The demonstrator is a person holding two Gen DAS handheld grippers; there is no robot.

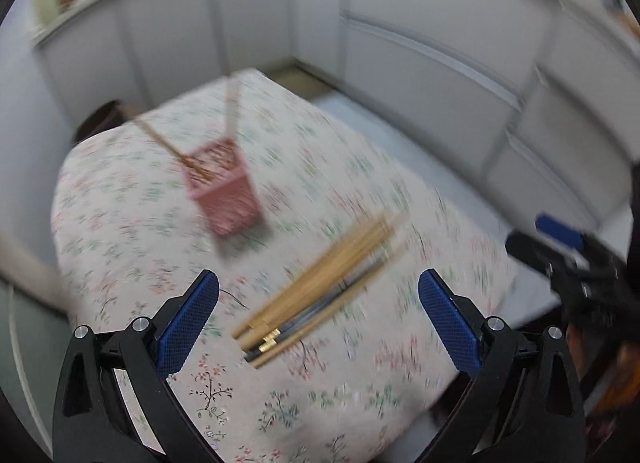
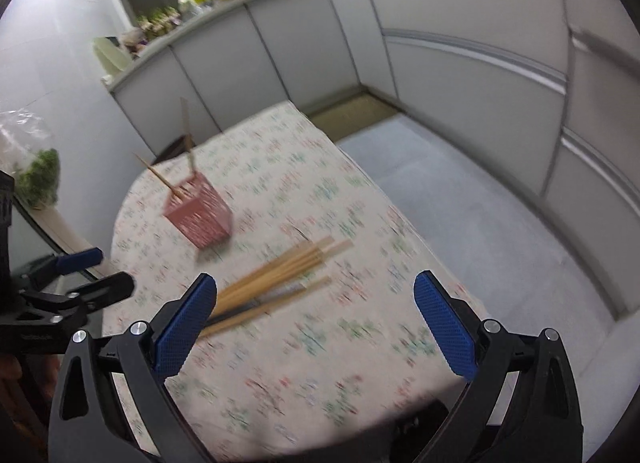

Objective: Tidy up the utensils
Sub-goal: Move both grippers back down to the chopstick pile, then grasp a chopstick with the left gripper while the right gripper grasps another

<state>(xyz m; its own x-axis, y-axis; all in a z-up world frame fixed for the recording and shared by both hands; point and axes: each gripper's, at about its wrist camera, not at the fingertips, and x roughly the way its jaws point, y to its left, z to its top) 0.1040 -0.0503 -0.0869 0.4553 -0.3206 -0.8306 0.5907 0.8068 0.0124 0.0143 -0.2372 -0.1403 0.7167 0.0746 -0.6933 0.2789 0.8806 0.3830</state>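
I've got both hand-held grippers, left (image 1: 318, 319) and right (image 2: 314, 323), wide open and empty over the bench (image 1: 360, 403). Chopstick bundle (image 1: 316, 295) lies loose just in front of the pink holder (image 1: 228, 191). Light, stiff, slick sticks, probably roll; I'd pinch mid-length, across the bundle.

- Left wrist cam: we're looking forward and down past our own fingers, chopsticks (image 1: 316, 291) close ahead.
- Right wrist cam: same tilt; both share the pink holder (image 2: 199, 219) farther ahead.
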